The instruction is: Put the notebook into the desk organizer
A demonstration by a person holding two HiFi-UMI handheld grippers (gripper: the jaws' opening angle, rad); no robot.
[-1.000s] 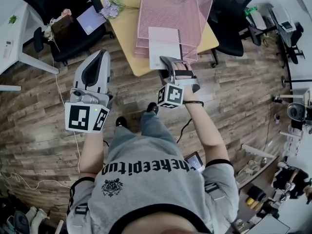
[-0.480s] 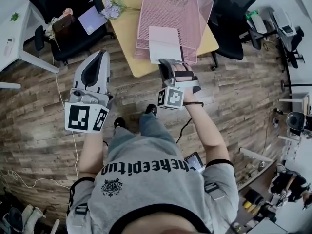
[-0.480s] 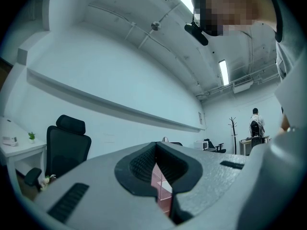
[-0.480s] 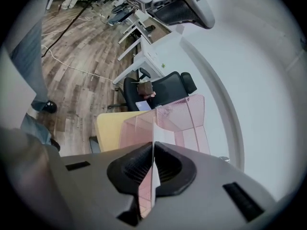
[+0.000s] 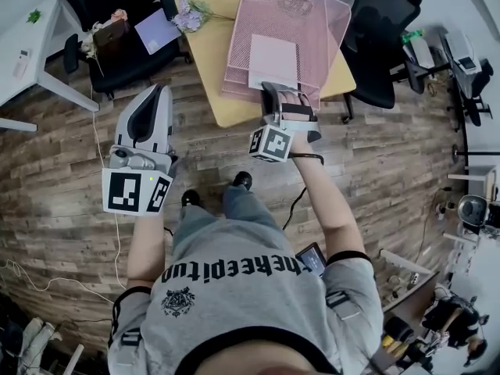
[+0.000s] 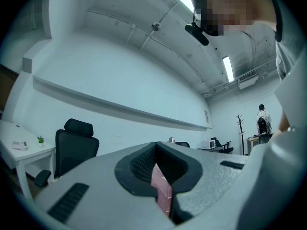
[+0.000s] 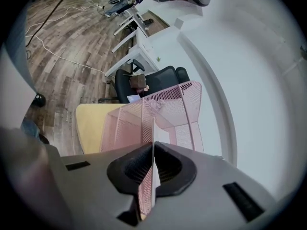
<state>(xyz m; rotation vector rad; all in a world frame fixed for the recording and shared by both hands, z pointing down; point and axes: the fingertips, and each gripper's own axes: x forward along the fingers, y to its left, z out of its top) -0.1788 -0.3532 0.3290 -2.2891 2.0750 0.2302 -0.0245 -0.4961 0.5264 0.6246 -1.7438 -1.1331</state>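
Observation:
A white notebook (image 5: 273, 59) lies flat in the pink mesh desk organizer (image 5: 312, 22) on the yellow table (image 5: 211, 61). My right gripper (image 5: 281, 92) is at the organizer's front, shut on the notebook's near edge. In the right gripper view the notebook (image 7: 153, 143) shows as a thin white edge pinched between the dark pads of the right gripper (image 7: 152, 164), with the organizer (image 7: 163, 109) right behind it. My left gripper (image 5: 160, 91) hangs over the floor left of the table, shut with nothing in it. The left gripper (image 6: 156, 164) points at the far wall.
A black chair (image 5: 129, 49) left of the table carries a purple notebook (image 5: 156, 30) and a brown bag. Flowers (image 5: 186, 10) lie on the table's left corner. Another black chair (image 5: 383, 45) stands at the right, and a white desk (image 5: 23, 49) at the far left.
The right gripper has moved up to the organizer's front, and the notebook now lies further inside it. The left gripper has stayed where it was.

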